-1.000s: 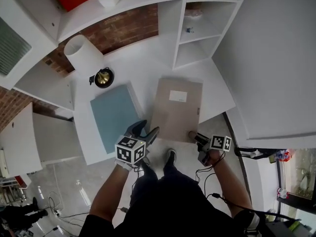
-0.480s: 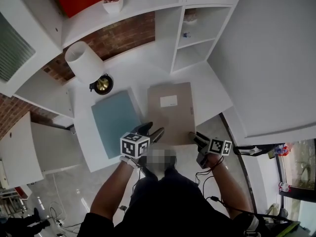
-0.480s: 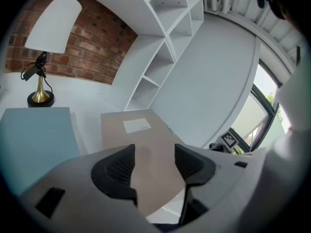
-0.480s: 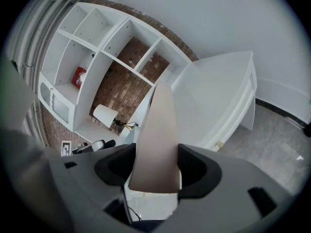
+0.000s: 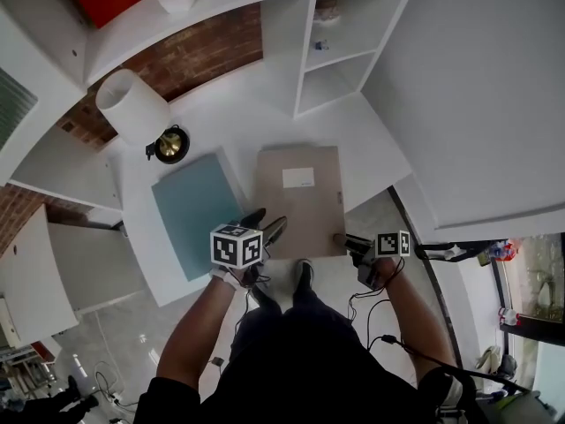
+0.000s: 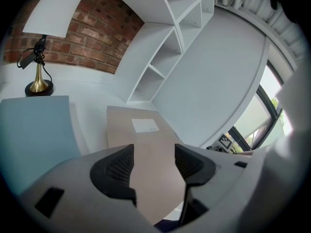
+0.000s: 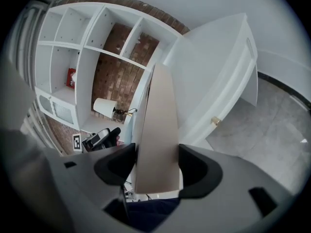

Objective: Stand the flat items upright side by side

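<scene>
White tabletop [image 5: 265,122] is carrying the tan folder [image 5: 296,206] flat beside the blue folder [image 5: 194,210], right claw [image 5: 342,238] pinching its near corner, left claw [image 5: 265,223] hovering spread above its near edge; the first lift seems to be starting, calling next for tipping it upright.

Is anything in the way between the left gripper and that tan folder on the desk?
Nothing visible does. The left gripper holds its jaws open right above the near edge of the tan folder. The blue folder lies off to the side.
</scene>
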The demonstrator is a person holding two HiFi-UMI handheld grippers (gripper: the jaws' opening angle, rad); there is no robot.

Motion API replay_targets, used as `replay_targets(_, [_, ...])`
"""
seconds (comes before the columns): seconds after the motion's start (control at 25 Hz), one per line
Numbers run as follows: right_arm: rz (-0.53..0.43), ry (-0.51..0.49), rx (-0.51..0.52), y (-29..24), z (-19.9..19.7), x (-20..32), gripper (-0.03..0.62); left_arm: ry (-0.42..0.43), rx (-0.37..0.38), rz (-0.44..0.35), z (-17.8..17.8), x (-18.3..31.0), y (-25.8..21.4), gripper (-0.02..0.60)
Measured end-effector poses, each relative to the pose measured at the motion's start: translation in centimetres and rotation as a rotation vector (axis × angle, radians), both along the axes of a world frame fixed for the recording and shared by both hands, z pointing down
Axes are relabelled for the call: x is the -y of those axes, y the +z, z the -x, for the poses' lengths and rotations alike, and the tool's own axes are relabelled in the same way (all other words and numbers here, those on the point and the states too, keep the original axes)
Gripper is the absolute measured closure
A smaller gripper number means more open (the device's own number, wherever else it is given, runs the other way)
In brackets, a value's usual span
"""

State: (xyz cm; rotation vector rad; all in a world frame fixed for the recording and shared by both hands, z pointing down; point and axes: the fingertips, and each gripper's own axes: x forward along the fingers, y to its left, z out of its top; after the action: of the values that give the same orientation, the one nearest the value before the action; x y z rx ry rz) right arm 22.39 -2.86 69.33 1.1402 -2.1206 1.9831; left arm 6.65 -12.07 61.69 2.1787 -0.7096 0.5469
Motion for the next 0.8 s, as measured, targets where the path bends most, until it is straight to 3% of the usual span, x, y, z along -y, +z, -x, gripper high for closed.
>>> replay_targets(0.24, [-0.059,0.044,0.032,0.6,-0.7,-0.2,0.322,-0.047,0.082,-0.015,0.2,5.1,1.3,0.33])
replay_targets(0.48, [-0.114,0.024,0.019,0.5,-2.0,-0.9,0.323,-0.067,0.307,0.092,-0.6,7.6,6.4,0.293])
replay_targets(0.64, [-0.122,-0.014,0.012,0.9,-2.5,-1.7,0.322,-0.115,0.255,0.239,-1.5,7.4,8.5,0.293])
replay_targets(0.8, [-0.2,-0.015,-0.054,-0.8,-3.4,-0.2,0.321,-0.156,0.18,0.26,-1.7,8.2,7.7,0.295])
